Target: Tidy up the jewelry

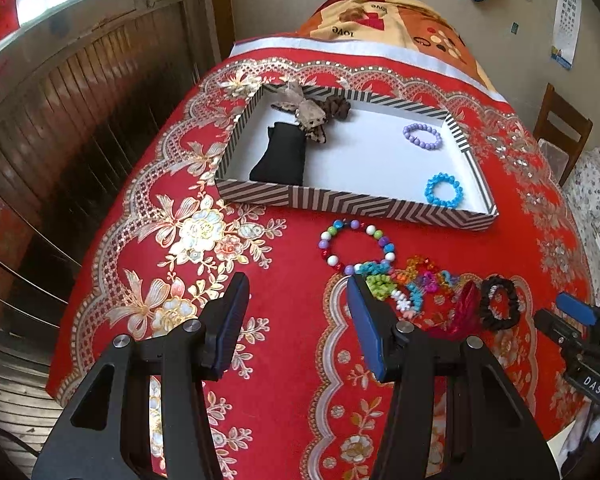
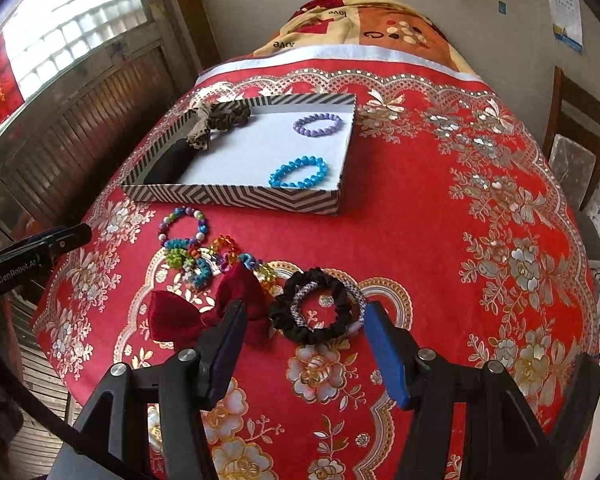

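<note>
On the red tablecloth [image 2: 420, 240], before the striped box [image 2: 236, 198], the soft, light black scrunchie [image 2: 314, 308] is framed by the unclenched, empty right gripper [image 2: 304, 320] and is best pinched across its yielding fabric band.

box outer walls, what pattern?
Black-and-white chevron stripes on the box; inside is plain white. Clearest in the right wrist view.

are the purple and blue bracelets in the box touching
Apart. The right wrist view shows bare white box floor between the purple bracelet and the blue bracelet.
</note>
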The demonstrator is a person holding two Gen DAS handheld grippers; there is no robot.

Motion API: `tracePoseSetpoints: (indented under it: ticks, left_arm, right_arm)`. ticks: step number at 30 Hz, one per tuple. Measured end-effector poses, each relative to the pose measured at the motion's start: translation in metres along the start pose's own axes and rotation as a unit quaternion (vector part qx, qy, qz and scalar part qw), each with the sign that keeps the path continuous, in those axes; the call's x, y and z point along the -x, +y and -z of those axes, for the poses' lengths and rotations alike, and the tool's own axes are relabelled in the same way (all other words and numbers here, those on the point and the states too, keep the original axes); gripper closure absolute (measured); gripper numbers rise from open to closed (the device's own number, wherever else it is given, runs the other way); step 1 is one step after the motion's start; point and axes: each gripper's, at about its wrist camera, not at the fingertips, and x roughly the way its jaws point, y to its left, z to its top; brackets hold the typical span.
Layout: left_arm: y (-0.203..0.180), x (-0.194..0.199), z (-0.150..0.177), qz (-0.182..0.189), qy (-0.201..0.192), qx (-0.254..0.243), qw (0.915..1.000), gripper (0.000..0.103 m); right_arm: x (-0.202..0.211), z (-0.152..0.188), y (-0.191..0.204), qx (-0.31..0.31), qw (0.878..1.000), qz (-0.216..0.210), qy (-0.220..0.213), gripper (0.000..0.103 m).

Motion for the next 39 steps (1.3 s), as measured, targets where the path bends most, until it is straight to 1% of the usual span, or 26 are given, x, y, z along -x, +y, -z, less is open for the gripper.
tracePoseSetpoints:
  ticks: [5,12,13,14,16,19,22,26,28,31,32,33,34,35,36,37,39]
  left_arm:
    - [0.011,-0.018,-0.002,0.025,0.032,0.018,0.9990,0.053]
    - [0.012,-0.042,-0.016,0.042,0.055,0.027,0.9972,0.053]
    - [0.012,-0.047,-0.018,0.046,0.060,0.028,0.9968,0.053]
    - [0.011,-0.050,-0.020,0.047,0.063,0.029,0.9965,0.053]
    - [0.010,-0.059,-0.025,0.051,0.070,0.033,0.9957,0.053]
    - [0.007,-0.071,-0.031,0.060,0.081,0.034,0.9943,0.053]
    - [0.000,-0.085,-0.037,0.063,0.088,0.026,0.9937,0.053]
    - [-0.005,-0.101,-0.042,0.063,0.099,0.017,0.9930,0.053]
    - [-0.007,-0.108,-0.045,0.057,0.101,0.013,0.9932,0.053]
    - [-0.011,-0.116,-0.047,0.061,0.103,0.003,0.9928,0.053]
    - [-0.013,-0.118,-0.046,0.061,0.106,-0.003,0.9925,0.054]
    - [-0.015,-0.121,-0.046,0.063,0.110,-0.009,0.9919,0.057]
    - [-0.016,-0.123,-0.046,0.064,0.111,-0.011,0.9918,0.065]
    - [-0.016,-0.121,-0.046,0.063,0.105,-0.012,0.9924,0.079]
    - [-0.017,-0.122,-0.047,0.069,0.110,-0.011,0.9914,0.086]
    - [-0.016,-0.123,-0.048,0.074,0.119,-0.007,0.9901,0.090]
    - [-0.014,-0.122,-0.050,0.080,0.122,-0.001,0.9893,0.093]
  right_arm:
    - [-0.007,0.005,-0.018,-0.022,1.000,0.007,0.003,0.045]
    - [-0.025,0.008,-0.038,-0.040,0.999,0.009,0.014,0.045]
    - [-0.028,0.007,-0.038,-0.038,0.999,0.010,0.015,0.047]
    - [-0.032,0.005,-0.038,-0.036,0.999,0.009,0.016,0.051]
    - [-0.038,0.003,-0.037,-0.033,0.999,0.003,0.020,0.053]
    - [-0.048,-0.001,-0.031,-0.017,1.000,0.001,0.026,0.060]
    - [-0.057,-0.005,-0.026,-0.003,1.000,-0.001,0.031,0.065]
    - [-0.067,-0.006,-0.024,0.006,0.999,-0.008,0.038,0.084]
    - [-0.067,-0.006,-0.023,0.010,0.999,-0.010,0.036,0.091]
    - [-0.064,-0.007,-0.024,0.008,1.000,-0.016,0.025,0.094]
    - [-0.063,-0.008,-0.025,0.005,1.000,-0.018,0.024,0.094]
    - [-0.061,-0.009,-0.026,0.000,1.000,-0.022,0.022,0.094]
    - [-0.058,-0.009,-0.029,-0.008,0.999,-0.029,0.019,0.094]
    - [-0.055,-0.010,-0.030,-0.015,0.999,-0.035,0.016,0.095]
    - [-0.052,-0.011,-0.031,-0.018,0.999,-0.041,0.014,0.095]
    - [-0.048,-0.011,-0.033,-0.022,0.999,-0.046,0.011,0.095]
    - [-0.042,-0.013,-0.034,-0.029,0.998,-0.054,0.007,0.095]
